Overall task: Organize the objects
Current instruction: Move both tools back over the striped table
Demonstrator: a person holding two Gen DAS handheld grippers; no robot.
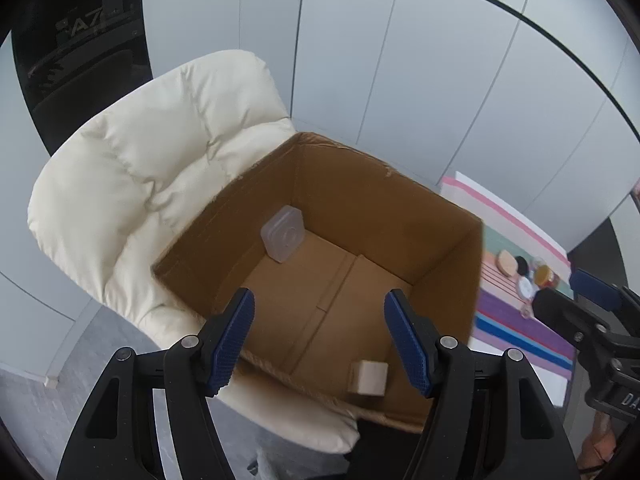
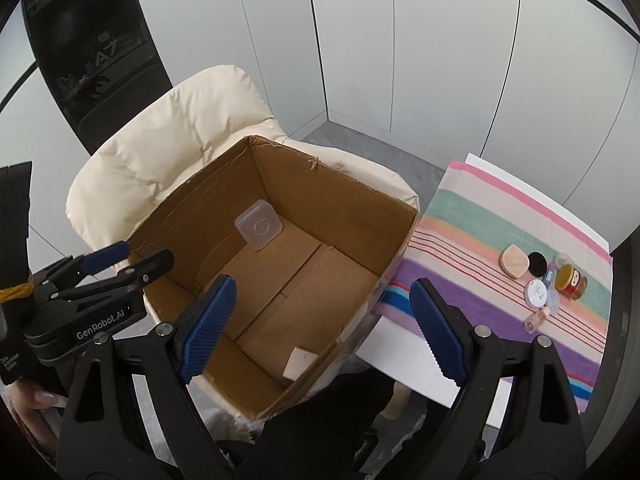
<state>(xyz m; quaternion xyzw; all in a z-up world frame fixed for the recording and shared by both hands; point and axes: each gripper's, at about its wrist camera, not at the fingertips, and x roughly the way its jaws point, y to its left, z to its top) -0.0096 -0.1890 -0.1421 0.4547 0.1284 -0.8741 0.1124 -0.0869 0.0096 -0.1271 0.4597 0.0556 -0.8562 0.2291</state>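
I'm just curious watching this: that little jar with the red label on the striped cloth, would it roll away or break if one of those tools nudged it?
The jar looks like glass, so probably fragile if dropped. It seems to stand upright on the striped cloth, squat and wide-based, so a nudge would more likely slide it than tip it. Tipped over, its round body could roll.

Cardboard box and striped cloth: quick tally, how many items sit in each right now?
In the cardboard box: 2 (clear square container, pale block)
On the striped cloth: about 7 small items, clustered and overlapping, including wooden leaf-shaped piece, black disc, amber jar
Total: about 9
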